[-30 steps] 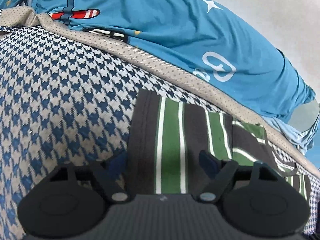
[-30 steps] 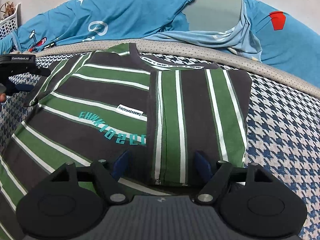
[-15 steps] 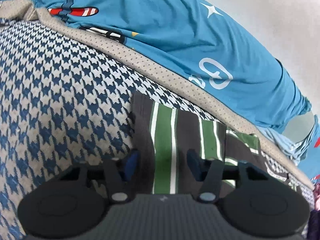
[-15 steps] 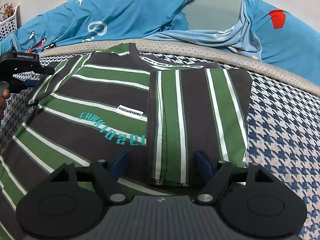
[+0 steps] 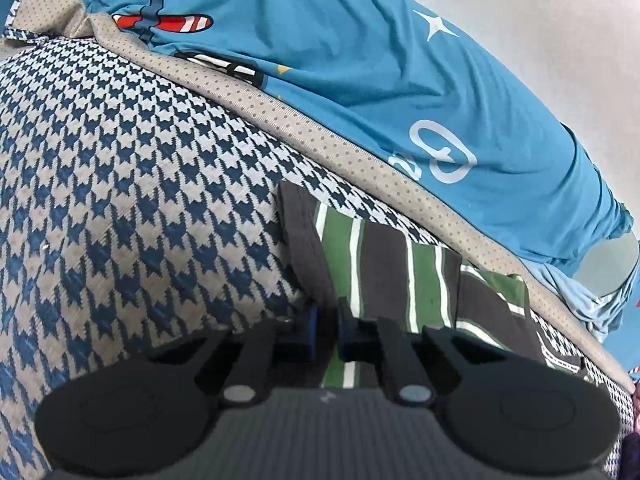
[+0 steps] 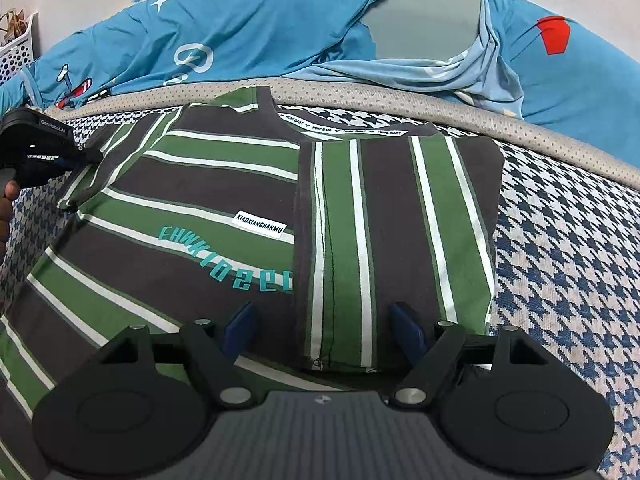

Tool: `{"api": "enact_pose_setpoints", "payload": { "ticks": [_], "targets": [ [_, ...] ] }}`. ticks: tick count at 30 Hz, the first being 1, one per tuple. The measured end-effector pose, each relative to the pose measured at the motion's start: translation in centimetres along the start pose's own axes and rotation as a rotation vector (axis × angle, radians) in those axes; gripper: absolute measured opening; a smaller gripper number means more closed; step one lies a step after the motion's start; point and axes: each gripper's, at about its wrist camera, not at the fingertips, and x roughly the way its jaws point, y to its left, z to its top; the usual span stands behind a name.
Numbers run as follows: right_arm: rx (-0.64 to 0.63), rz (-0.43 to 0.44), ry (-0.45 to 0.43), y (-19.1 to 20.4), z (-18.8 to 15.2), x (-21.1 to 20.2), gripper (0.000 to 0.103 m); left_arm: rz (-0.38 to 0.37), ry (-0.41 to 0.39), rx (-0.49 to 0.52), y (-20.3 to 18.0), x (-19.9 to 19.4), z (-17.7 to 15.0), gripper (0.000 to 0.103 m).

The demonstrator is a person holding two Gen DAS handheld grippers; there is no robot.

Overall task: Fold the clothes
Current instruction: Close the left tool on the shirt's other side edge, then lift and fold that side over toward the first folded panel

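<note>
Left tongs [image 5: 325, 334], low centre of frame, clamped on the striped shirt's [image 6: 224, 200] sleeve [image 5: 316, 248]; right tongs [image 6: 322, 326], bottom centre, stand open over its folded side [image 6: 396, 220]

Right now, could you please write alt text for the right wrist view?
A green, dark grey and white striped shirt lies on a blue houndstooth cover, one side already folded over. The right tool sits open at its near edge, while the left tool pinches the sleeve on the left. Blue bedding lies behind.
</note>
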Motion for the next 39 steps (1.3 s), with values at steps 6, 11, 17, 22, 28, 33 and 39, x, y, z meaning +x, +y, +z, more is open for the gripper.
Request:
{"api": "enact_pose_setpoints", "payload": {
  "ticks": [6, 11, 17, 22, 28, 33, 39],
  "targets": [
    [0.015, 0.005, 0.001, -0.2, 0.0, 0.0, 0.074, -0.033, -0.027, 0.002, -1.7, -1.0, 0.4, 0.007],
    [0.024, 0.007, 0.001, -0.3, 0.0, 0.0, 0.074, -0.076, -0.044, 0.020, -3.8, -2.1, 0.6, 0.007],
    [0.029, 0.006, 0.001, -0.2, 0.0, 0.0, 0.074, -0.162, -0.056, 0.094, -7.5, -3.7, 0.4, 0.007],
    [0.033, 0.007, 0.000, -0.3, -0.1, 0.0, 0.074, -0.228, 0.006, 0.184, -10.6, -3.5, -1.4, 0.007],
    [0.036, 0.008, 0.000, -0.4, -0.1, 0.0, 0.074, -0.250, 0.137, 0.278, -12.8, -1.7, -4.7, 0.009],
    [0.039, 0.011, -0.001, -0.5, -0.2, 0.1, 0.074, -0.243, 0.219, 0.271, -12.9, -0.5, -6.0, 0.029],
    [0.043, 0.013, 0.000, -0.6, -0.2, 0.2, 0.074, -0.267, 0.217, 0.247, -13.1, -1.7, -5.0, 0.047]
  ]
}}
